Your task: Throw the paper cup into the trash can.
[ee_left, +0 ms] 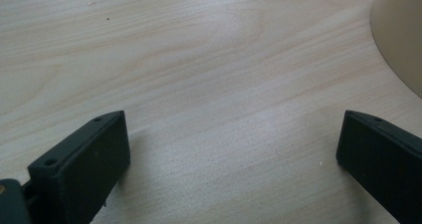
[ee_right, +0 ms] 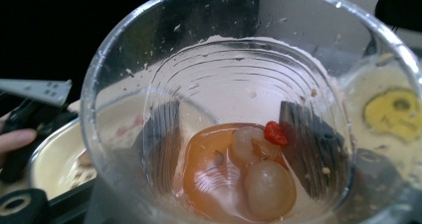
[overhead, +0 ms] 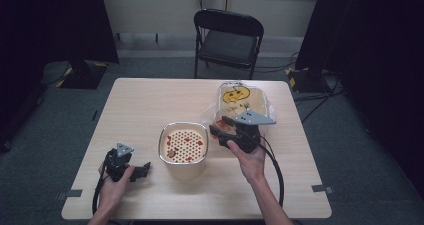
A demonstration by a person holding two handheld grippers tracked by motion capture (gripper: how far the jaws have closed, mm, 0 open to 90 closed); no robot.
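Note:
My right gripper [overhead: 218,131] hangs above the table just right of the cream bowl [overhead: 183,165] and is shut on a clear plastic cup [ee_right: 219,84]. In the right gripper view I look into the cup's mouth. Both black fingers [ee_right: 164,134] show through its walls, pressed on either side. Orange liquid and a few pale round fruits [ee_right: 268,186] with a red bit lie pooled in its lower side. A perforated strainer insert [overhead: 184,141] holding reddish pieces sits in the bowl. My left gripper [overhead: 141,170] rests open on the table left of the bowl, nothing between its jaws [ee_left: 234,149].
A clear plastic bag with a yellow pumpkin face [overhead: 239,96] lies on the wooden table [overhead: 150,100] behind the right gripper. A black folding chair [overhead: 229,40] stands beyond the far edge. The bowl's side [ee_left: 400,35] is close to the left gripper.

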